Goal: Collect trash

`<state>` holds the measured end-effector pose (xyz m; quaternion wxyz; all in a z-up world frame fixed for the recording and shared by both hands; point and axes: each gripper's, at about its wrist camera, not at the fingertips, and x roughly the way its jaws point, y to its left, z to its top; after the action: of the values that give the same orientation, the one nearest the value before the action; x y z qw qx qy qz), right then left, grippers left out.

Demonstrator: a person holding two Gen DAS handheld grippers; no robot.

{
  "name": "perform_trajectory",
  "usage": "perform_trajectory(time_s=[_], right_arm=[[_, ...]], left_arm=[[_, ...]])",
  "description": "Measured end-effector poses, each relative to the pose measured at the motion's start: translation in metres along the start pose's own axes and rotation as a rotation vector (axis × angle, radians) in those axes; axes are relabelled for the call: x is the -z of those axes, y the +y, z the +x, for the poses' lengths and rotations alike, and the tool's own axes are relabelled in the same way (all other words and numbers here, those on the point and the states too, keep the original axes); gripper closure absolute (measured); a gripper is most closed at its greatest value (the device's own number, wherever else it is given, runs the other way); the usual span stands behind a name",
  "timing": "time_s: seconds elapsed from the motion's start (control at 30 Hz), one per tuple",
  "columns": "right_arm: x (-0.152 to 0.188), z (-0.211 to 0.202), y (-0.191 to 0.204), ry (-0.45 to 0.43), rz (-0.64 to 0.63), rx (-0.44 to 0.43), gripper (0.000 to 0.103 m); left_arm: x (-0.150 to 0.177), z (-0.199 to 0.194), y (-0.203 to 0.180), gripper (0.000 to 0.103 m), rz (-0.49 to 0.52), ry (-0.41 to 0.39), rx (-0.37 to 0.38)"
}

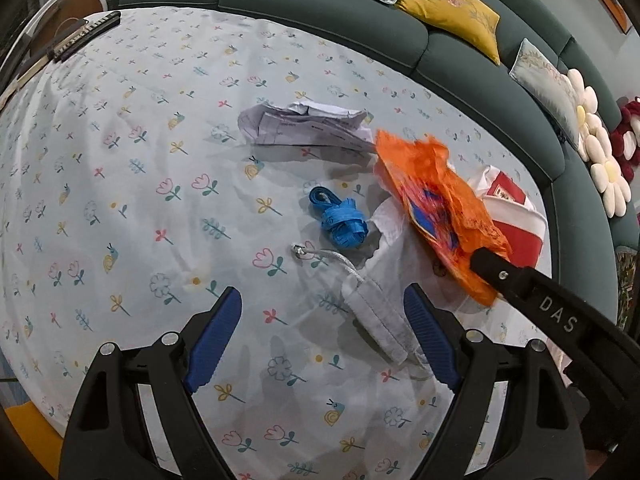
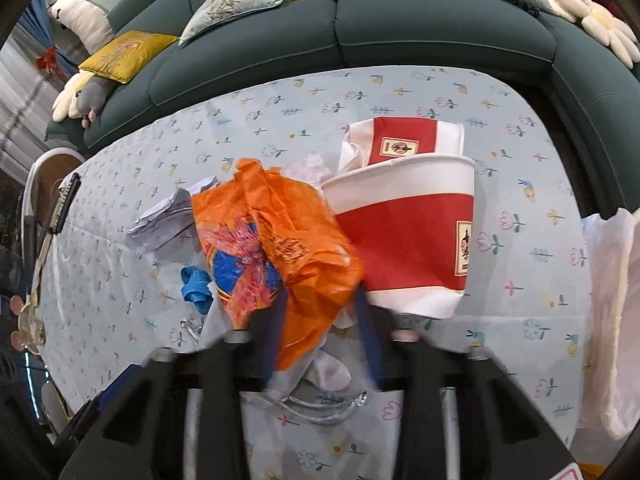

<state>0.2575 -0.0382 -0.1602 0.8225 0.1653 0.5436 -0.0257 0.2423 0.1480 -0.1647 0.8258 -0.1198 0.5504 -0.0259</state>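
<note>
Gripping the orange plastic bag (image 2: 280, 248), the right gripper (image 2: 320, 316) has its blue fingers (image 2: 276, 320) pinched on the bag's lower edge, bag bunched up mid-frame in the right wrist view; motion blur there, so exact pad contact is soft. In the left wrist view the same bag (image 1: 436, 208) sits centre-right with the right gripper's black arm entering from the lower right. Behind it: a red-and-white paper cup (image 2: 404, 232) on its side, right of centre, with a second red-and-white carton (image 2: 404, 140) just above it. Crumpled white paper (image 1: 304, 124) lies upper centre, a knotted blue strap (image 1: 340, 220) mid-frame, and a grey face mask (image 1: 380, 312) with its cord lower centre, next to a white tissue (image 1: 390, 216). Left gripper (image 1: 324, 340) hovers at the bottom of the frame, fingers wide apart, nothing between them, right finger just beside the mask. All on a pale floral tablecloth (image 1: 120, 200). Dark green sofa (image 1: 360, 12) with yellow cushions (image 1: 452, 12) across the top. White plastic bag (image 2: 612, 320) at the right edge.
</note>
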Motion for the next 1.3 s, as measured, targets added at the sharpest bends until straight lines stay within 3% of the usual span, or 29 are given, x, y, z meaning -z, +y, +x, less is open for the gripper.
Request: perform_trajectory(time_s=[0.17, 0.47, 0.67, 0.8, 0.9, 1.3], right_arm=[[0.000, -0.019, 0.000, -0.055, -0.020, -0.035, 0.092], [-0.010, -0.071, -0.014, -0.183, -0.008, -0.035, 0.093], [-0.006, -0.089, -0.033, -0.205, 0.006, -0.006, 0.093], [0.001, -0.093, -0.045, -0.199, 0.023, 0.006, 0.093], [0.005, -0.098, -0.052, -0.202, 0.031, 0.008, 0.093], [0.021, -0.138, -0.075, -0.256, 0.076, -0.001, 0.093]], left_arm=[[0.005, 0.005, -0.002, 0.024, -0.007, 0.014, -0.004], [0.009, 0.010, -0.030, 0.025, 0.040, 0.022, 0.020], [0.007, 0.019, -0.041, 0.059, 0.055, 0.048, 0.015], [0.008, 0.024, -0.048, 0.098, 0.090, 0.073, 0.007], [0.010, 0.018, -0.054, 0.102, 0.106, 0.055, 0.006], [0.031, -0.038, -0.070, 0.102, 0.151, -0.024, 0.065]])
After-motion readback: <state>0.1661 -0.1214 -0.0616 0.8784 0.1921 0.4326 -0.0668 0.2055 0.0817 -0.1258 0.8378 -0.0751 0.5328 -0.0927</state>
